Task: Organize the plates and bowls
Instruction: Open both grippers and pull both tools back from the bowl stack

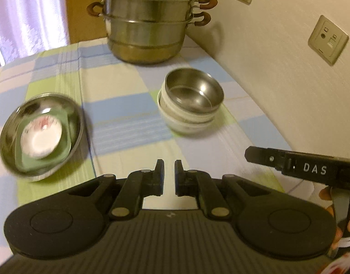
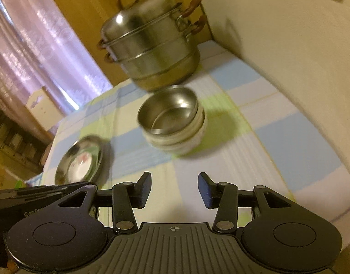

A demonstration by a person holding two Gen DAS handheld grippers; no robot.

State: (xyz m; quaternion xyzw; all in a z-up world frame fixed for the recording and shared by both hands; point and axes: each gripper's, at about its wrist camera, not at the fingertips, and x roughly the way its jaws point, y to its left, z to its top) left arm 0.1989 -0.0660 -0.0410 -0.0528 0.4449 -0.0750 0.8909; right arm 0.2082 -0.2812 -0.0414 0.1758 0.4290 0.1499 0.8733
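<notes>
Two tongs hover empty above the tablecloth point(image 1: 129, 105): left point(image 1: 168, 175) nearly closed (slim gap), right point(image 2: 174, 188) spread.

A checked tablecloth point(image 1: 120, 118) bears everything: a tiered steamer pot point(image 1: 149, 20) stands at the far end, close to the wall point(image 1: 277, 52), and nearer the camera, toward the wall side, sits a stack of bowls point(image 1: 188, 111) — a steel bowl point(image 1: 194, 91) nested on top of the others. Well apart to the left lies a shallow steel dish point(image 1: 41, 134), holding a square plate point(image 1: 63, 150) with a small round plate point(image 1: 41, 138) on it. Both stacks lie between the pot and the grippers — the left gripper point(image 1: 169, 175) before the gap between them, the right gripper point(image 2: 174, 188) before the bowls.
</notes>
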